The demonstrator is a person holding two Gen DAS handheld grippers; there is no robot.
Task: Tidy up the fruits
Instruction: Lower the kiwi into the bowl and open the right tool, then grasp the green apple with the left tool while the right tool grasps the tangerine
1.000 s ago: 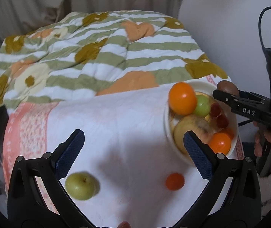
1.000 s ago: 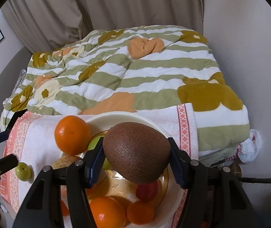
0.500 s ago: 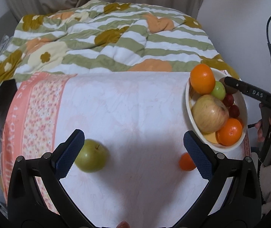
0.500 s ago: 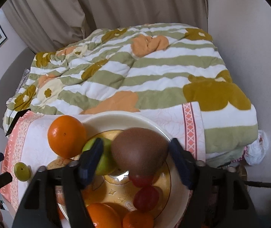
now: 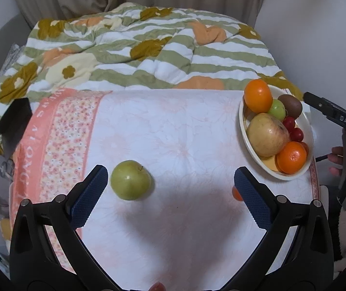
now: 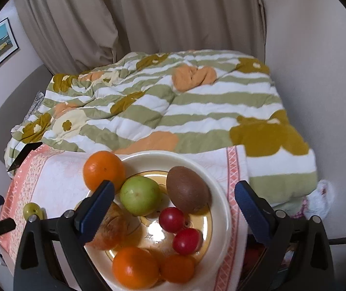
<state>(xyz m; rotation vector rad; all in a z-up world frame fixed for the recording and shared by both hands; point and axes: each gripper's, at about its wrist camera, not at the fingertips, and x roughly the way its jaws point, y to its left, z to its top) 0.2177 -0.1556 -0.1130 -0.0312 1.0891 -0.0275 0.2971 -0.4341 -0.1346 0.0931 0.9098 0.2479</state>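
green apple point(image 5: 130, 183) just inside left hand-held gripper point(image 5: 170, 194) wide-spread jaws, untouched.

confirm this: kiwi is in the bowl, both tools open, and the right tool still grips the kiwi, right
Not quite. The right tool grips nothing: the right wrist view shows its fingers spread apart, with the kiwi lying free in the bowl. The left tool is open too.

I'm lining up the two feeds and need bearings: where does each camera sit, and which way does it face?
Left wrist: on the left gripper, looking down at the cloth-covered table and the green apple; open jaws and the person's other hand show.
Right wrist: on the right gripper, above the fruit bowl, facing the bed; open jaws show.
Shared: bowl, apple, kiwi.
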